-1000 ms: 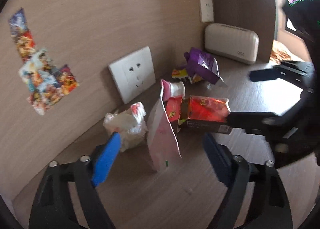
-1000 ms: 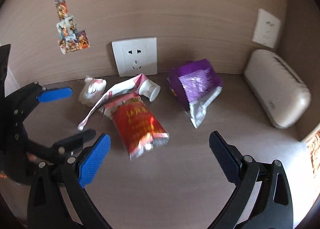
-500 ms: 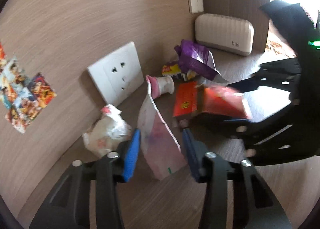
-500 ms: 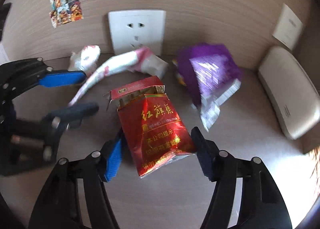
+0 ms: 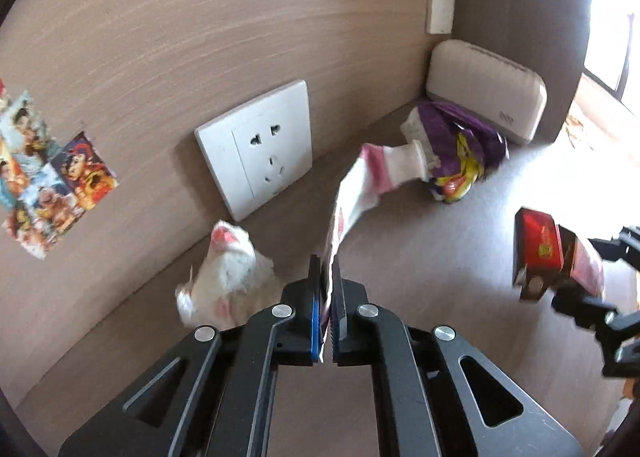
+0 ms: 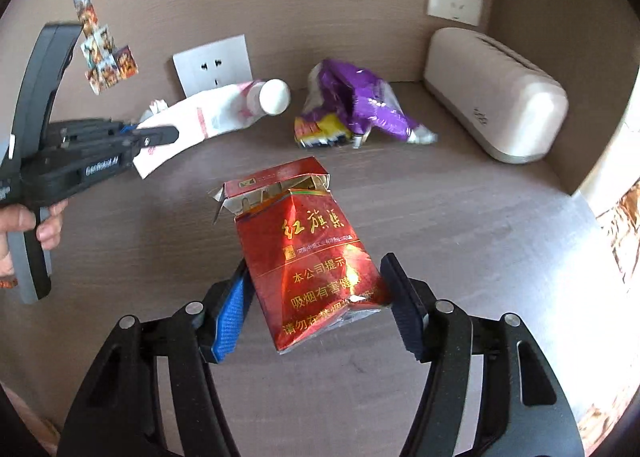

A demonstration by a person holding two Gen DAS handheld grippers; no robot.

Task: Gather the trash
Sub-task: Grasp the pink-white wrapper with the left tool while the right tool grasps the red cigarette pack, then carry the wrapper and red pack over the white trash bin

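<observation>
Clamping a pink-white pouch (image 5: 360, 193) in its jaws, the left gripper (image 5: 327, 297) lifts; right gripper (image 6: 320, 309) jaws pinch a red cigarette pack (image 6: 316, 257).

We note the crumpled wrapper (image 5: 226, 277) on the counter (image 5: 420, 257) below the wall socket (image 5: 256, 147); snack bag (image 6: 352, 109) right of it, before the rounded box (image 6: 496, 93) in the corner.

- Lower end of pink-and-white pouch (image 5: 362, 185) hidden between the clamped pads of the left gripper (image 5: 327, 289).
- Right gripper (image 5: 592, 289) cut off by the right edge; red cigarette pack (image 5: 540, 253) blurred.
- Crumpled white wrapper (image 5: 228, 277) soft, print unreadable.
- Hand (image 6: 24, 225) cropped at the left edge.
</observation>
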